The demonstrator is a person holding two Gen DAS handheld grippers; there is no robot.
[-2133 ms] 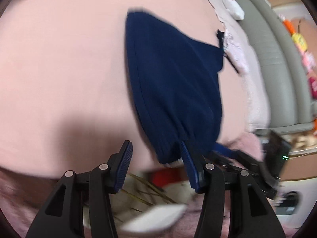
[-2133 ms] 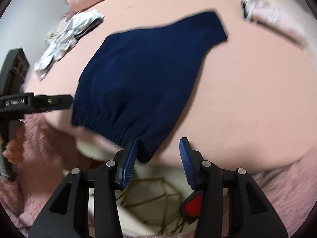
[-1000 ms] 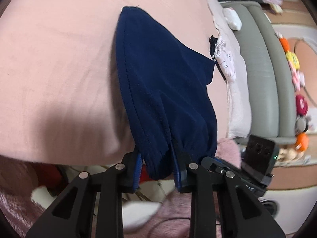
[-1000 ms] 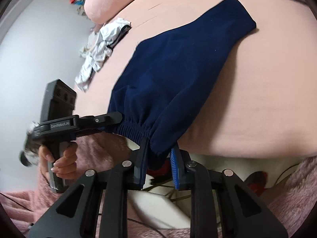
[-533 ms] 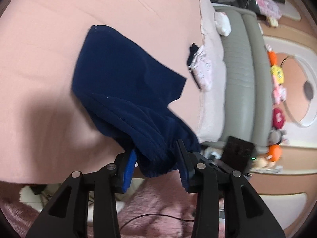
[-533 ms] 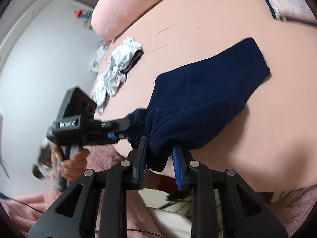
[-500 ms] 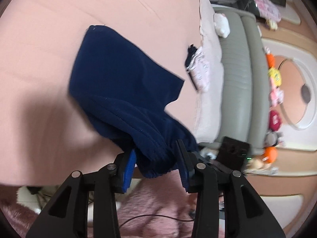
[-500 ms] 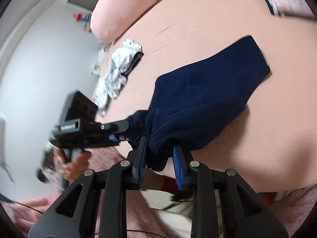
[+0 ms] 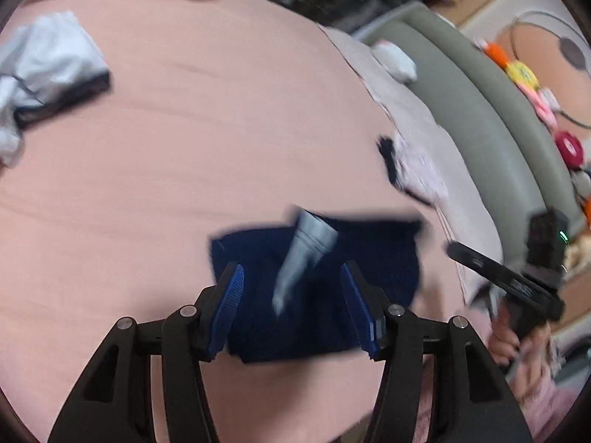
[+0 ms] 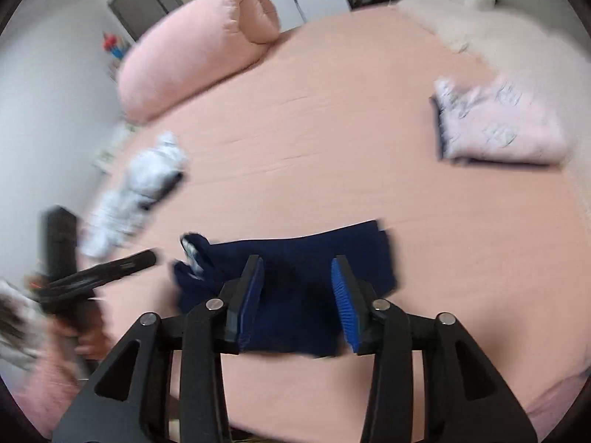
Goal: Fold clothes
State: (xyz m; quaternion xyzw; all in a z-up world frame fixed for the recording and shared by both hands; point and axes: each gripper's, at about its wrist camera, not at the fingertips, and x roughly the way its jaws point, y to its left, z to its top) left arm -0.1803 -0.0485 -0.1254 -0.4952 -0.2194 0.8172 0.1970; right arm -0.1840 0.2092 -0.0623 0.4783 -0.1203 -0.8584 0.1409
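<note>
A navy blue garment (image 9: 373,265) lies folded over on the pink bed sheet (image 9: 184,140), close to the near edge. A grey-white pocket lining (image 9: 306,247) sticks out on top of it. It also shows in the right wrist view (image 10: 295,258). My left gripper (image 9: 295,312) is open and empty, just above the garment. My right gripper (image 10: 298,301) is open and empty above its near edge. Each gripper shows at the side of the other's view, the right one (image 9: 495,273) and the left one (image 10: 99,273). Both views are blurred.
A crumpled white-grey garment (image 10: 144,181) lies at the left of the bed. A folded pale pink garment (image 10: 498,125) lies at the right. A rolled pink duvet (image 10: 199,44) lies at the far end. A grey sofa (image 9: 480,118) stands beyond the bed.
Both grippers were shut on the navy garment's waistband and carried it forward over the bed. Now both are open and the garment lies folded on the sheet.
</note>
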